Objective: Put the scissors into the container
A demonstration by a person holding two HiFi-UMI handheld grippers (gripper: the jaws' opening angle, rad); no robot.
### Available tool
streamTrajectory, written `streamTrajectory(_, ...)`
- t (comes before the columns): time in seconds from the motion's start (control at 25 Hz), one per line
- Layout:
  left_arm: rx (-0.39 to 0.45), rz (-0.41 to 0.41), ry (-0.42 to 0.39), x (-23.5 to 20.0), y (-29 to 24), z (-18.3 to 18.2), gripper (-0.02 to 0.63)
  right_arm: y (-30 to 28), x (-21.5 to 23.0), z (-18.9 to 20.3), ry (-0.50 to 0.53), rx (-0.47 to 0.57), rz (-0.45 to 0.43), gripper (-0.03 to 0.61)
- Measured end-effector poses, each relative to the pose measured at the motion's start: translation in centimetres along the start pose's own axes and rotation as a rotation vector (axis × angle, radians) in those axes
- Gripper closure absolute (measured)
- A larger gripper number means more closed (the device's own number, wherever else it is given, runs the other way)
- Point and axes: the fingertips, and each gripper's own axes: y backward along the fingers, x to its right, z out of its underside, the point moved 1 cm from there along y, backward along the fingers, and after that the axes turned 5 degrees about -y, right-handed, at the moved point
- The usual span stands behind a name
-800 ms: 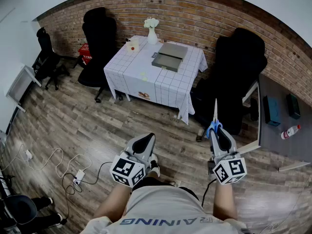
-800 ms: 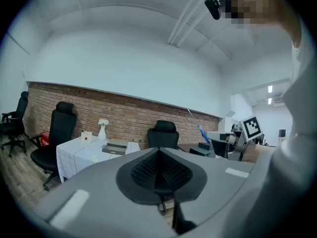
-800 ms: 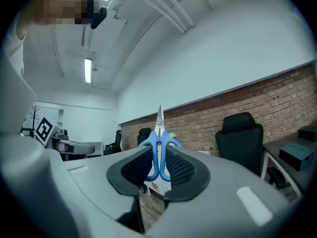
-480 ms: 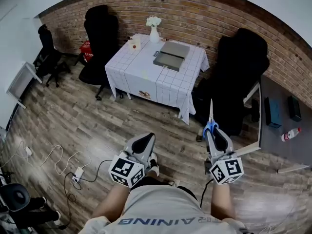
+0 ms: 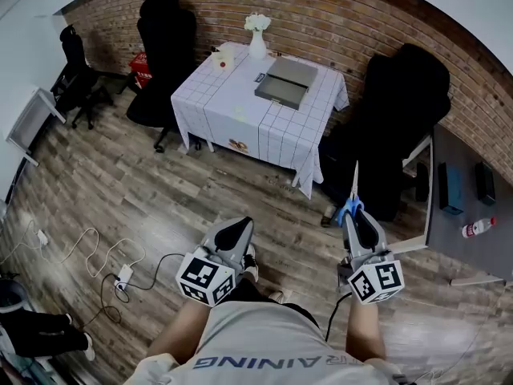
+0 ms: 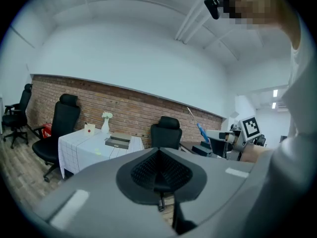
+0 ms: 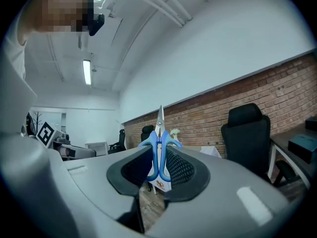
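A white checked table (image 5: 232, 107) stands far off against the brick wall. One black office chair (image 5: 164, 42) is at its left, and another (image 5: 401, 103) is at its right, closer to the person. On the table a white vase of flowers (image 5: 257, 42) sits at the far edge, and the grey container (image 5: 285, 83) lies toward the right side. A second, grey table (image 5: 473, 255) runs along the right of the room with a bottle (image 5: 478, 228) on it. Cables (image 5: 88, 251) trail over the wooden floor at near left.

The scissors (image 5: 353, 195) are well apart from the container. The right gripper (image 5: 357, 221) is clamped on their blue handles, with the blades sticking out past the jaw tips toward the right-hand chair. The left gripper (image 5: 234, 233) has its jaws pressed together with nothing between them. Open floor lies between the person and the near edge of the checked table.
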Motion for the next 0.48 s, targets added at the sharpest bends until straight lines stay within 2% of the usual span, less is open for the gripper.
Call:
streamTrajectory(0.28, -0.021, -0.01, 0.048, -5.5, -3.9, 0.5, 0.614, -6.5, 1.2, 0.3, 0.001, -0.034, 0.002, 0.474)
streamTrajectory(0.48, -0.002, -0.02, 0.058, -11.4, -7.8, -1.8, 0.614, -13.0, 2.1, -1.7, 0.018, -0.019, 0.014, 0.474)
